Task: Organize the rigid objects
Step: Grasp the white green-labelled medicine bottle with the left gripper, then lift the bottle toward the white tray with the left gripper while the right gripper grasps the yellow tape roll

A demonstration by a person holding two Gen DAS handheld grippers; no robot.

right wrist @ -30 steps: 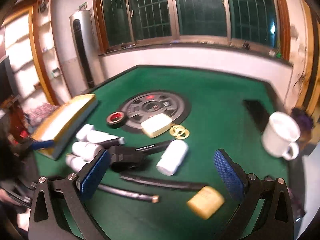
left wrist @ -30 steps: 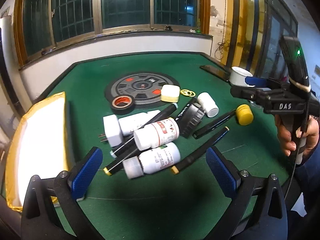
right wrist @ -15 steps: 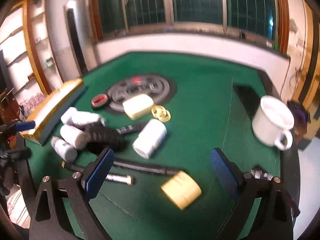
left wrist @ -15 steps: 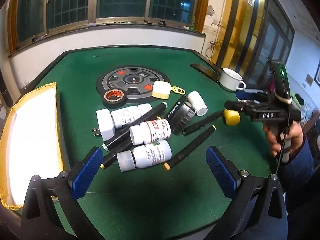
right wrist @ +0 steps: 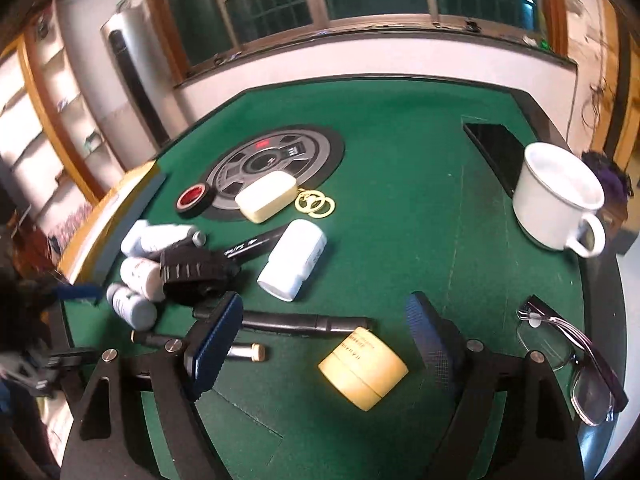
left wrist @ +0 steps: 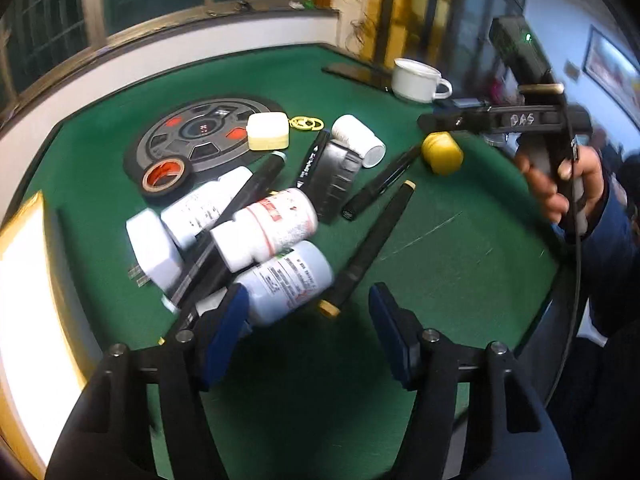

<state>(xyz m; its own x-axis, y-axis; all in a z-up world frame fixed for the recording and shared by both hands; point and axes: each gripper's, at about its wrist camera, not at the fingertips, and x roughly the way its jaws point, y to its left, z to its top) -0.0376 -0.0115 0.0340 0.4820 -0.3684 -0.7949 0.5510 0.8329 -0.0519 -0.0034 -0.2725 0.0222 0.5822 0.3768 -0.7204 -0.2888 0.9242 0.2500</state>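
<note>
A pile lies on the green table [left wrist: 460, 264]: white pill bottles [left wrist: 276, 224], black markers [left wrist: 368, 248], a black ribbed case [left wrist: 334, 184] and a white plug [left wrist: 150, 248]. My left gripper [left wrist: 308, 320] hangs low over the pile's near edge. Its jaws are closing, with the nearest white bottle [left wrist: 288, 280] and a marker's yellow tip [left wrist: 330, 309] between them, neither gripped. My right gripper [right wrist: 324, 336] is over a yellow jar [right wrist: 364, 364] lying on its side. Its jaws are closing around the jar, pads clear of it. A hand [left wrist: 560, 184] holds it.
A white mug [right wrist: 556, 196], a dark phone [right wrist: 496, 148] and glasses [right wrist: 576, 360] are on the right. A tape roll [right wrist: 194, 198], a cream case [right wrist: 266, 196] and yellow rings [right wrist: 314, 202] lie by the round grey disc [right wrist: 276, 160]. A yellow-edged box [left wrist: 28, 300] sits left.
Both grippers' jaws have narrowed. The left one dropped closer to the pile and rolled, so the nearest bottle now sits between its fingers. The right one moved in over the yellow jar.
</note>
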